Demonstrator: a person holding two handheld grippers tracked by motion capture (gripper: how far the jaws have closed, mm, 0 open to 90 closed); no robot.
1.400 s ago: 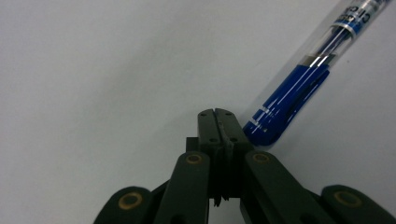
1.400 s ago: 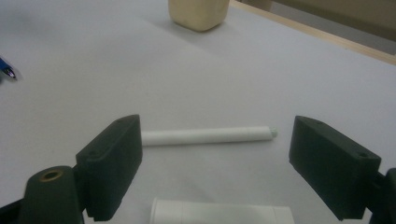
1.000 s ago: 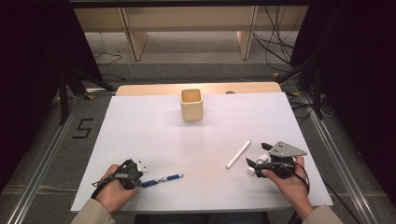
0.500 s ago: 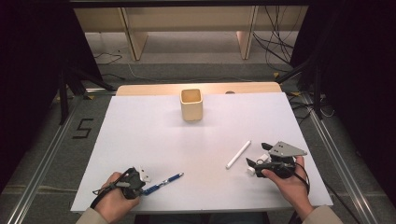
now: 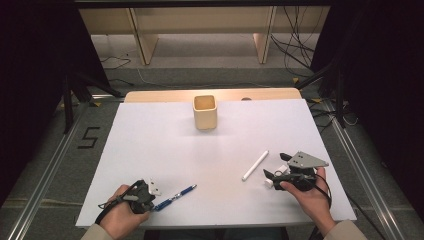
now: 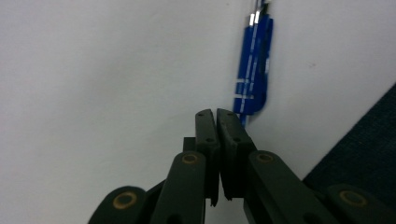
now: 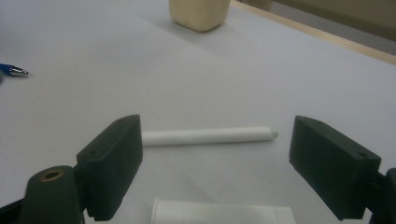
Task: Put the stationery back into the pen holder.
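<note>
Two grippers sit at the near edge of the white table (image 5: 150,135), one in each of the person's hands; the left gripper (image 5: 150,192), at the near left corner, has its black jaws pressed flat together with nothing between them, as its own view shows plainly (image 6: 215,122); those jaws have eased a hair apart within the last half second, yet they read as clenched on empty air; the blue pen (image 5: 175,196) lies just past their tips, slanting away toward the right, its silver tip farthest from the hand; in the left gripper view the pen (image 6: 252,74) sits just beyond and a little to the right of the closed jaws, and whether it touches them I cannot tell; the right gripper (image 5: 274,176), near the table's right side, stands released, its two jaws wide apart and holding nothing (image 7: 215,158); a white stick (image 5: 255,165) lies flat on the table just ahead of those jaws, angled away toward the right; in the right gripper view it (image 7: 208,136) runs crosswise in the gap between the jaws, beyond their tips, with a second white cylinder (image 7: 224,213) close under the camera; farthest off, a beige cup (image 5: 205,112) stands upright near the far edge, well apart from both hands.
</note>
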